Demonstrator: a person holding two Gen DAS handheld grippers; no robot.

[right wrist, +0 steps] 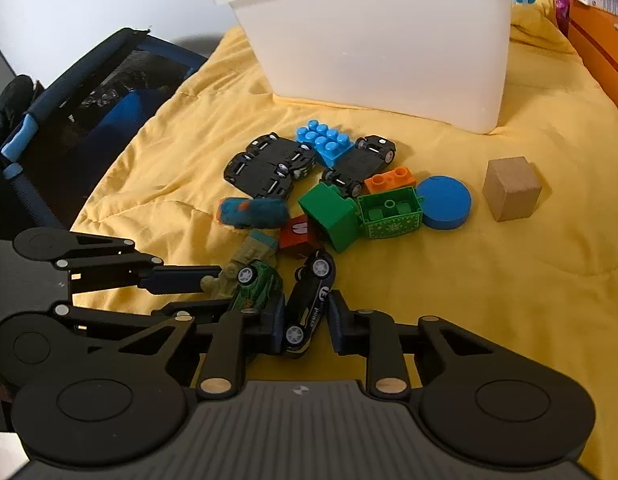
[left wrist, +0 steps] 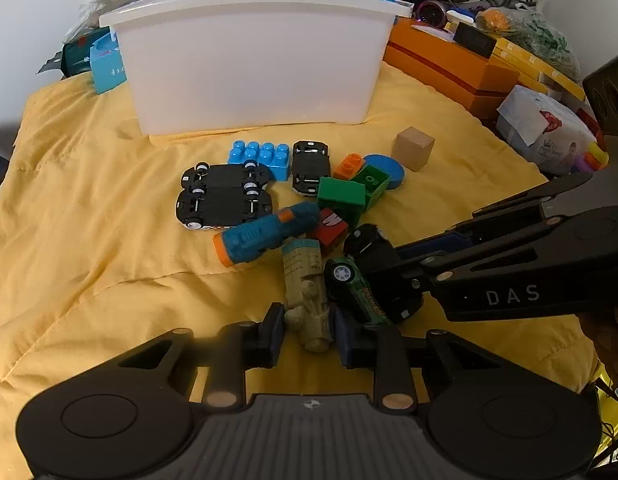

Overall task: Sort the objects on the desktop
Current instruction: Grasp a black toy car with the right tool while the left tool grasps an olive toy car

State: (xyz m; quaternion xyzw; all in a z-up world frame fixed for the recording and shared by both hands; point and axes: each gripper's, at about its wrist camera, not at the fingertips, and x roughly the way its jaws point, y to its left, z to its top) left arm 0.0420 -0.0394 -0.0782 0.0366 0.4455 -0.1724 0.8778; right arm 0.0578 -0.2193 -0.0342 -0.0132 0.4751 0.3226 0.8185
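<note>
While 3 toy cars (left wrist: 225, 196) lie flipped, 2 more (right wrist: 309, 304) lie tipped.

The yellow cloth (left wrist: 89, 208) looks soft, matt and quilted with stitched seams. The white bin (left wrist: 249, 68) is smooth, slightly translucent plastic. The brown cube (right wrist: 511, 188) appears to be matt wood. The green brick (right wrist: 333, 216) and blue brick (left wrist: 265, 158) are glossy plastic. The black toy car (right wrist: 309, 308) has a shiny finish.

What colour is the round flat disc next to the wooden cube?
The disc is blue, clearest in the right wrist view, beside the cube.
</note>
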